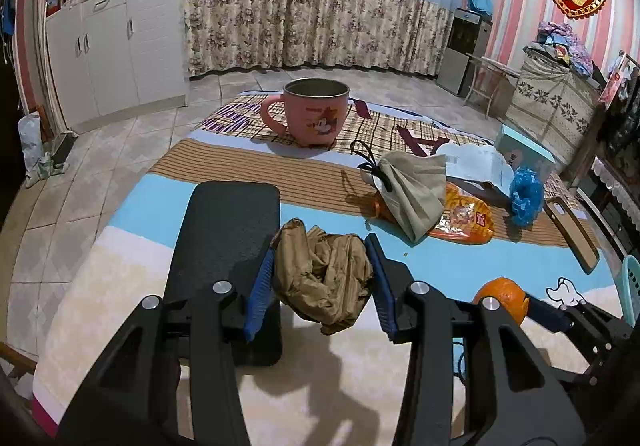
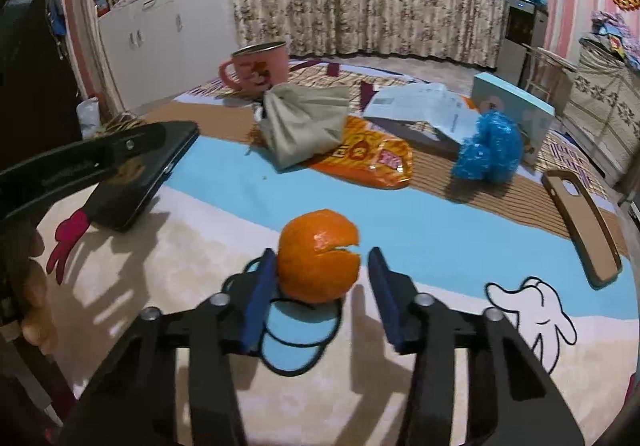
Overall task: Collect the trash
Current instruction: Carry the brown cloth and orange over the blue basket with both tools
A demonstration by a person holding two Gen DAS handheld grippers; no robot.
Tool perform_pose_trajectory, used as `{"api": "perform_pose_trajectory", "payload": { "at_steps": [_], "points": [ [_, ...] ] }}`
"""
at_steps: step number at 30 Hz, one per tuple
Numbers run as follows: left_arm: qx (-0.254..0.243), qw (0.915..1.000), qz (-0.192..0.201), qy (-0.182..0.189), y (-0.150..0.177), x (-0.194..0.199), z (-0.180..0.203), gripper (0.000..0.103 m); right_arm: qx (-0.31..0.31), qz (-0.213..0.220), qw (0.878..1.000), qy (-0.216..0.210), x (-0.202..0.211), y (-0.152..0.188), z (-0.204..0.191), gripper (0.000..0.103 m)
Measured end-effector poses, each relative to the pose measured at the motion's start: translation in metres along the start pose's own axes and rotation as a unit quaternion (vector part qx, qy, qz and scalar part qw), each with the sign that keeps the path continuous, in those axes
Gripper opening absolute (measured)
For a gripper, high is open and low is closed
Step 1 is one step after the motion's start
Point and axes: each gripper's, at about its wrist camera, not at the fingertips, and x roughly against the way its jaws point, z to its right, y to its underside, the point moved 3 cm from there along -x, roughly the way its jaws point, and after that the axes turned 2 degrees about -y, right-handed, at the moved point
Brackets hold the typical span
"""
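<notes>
Cartoon tablecloth (image 2: 400,230) — right gripper (image 2: 320,278) straddling orange peel (image 2: 318,256)

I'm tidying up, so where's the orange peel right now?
In the right wrist view the orange peel sits low centre on the cartoon cloth, between the right tool's fingers, nearer its left one.

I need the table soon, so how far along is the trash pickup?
Nothing looks binned yet; no bin is in view. In hand: the left tongs clamp a crumpled brown paper, and the right tongs straddle the orange peel, one pad touching it, the other apart. Left: the orange snack wrapper and blue plastic wad.
</notes>
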Motion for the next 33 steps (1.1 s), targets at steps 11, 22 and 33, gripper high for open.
{"api": "perform_pose_trajectory", "payload": {
  "at_steps": [11, 22, 33],
  "points": [
    [-0.013, 0.9999, -0.001, 0.008, 0.003, 0.000, 0.012, 0.043, -0.017, 0.024, 0.999, 0.015, 0.020, -0.005, 0.024, 0.032],
    [-0.034, 0.9987, 0.011, 0.036, 0.008, 0.015, 0.051, 0.043, -0.077, 0.070, 0.991, 0.085, 0.076, -0.006, 0.106, 0.031],
    [-0.082, 0.9932, 0.004, 0.083, 0.019, 0.022, 0.124, 0.043, -0.142, 0.085, 0.964, 0.208, 0.142, 0.022, 0.221, 0.031]
  ]
}}
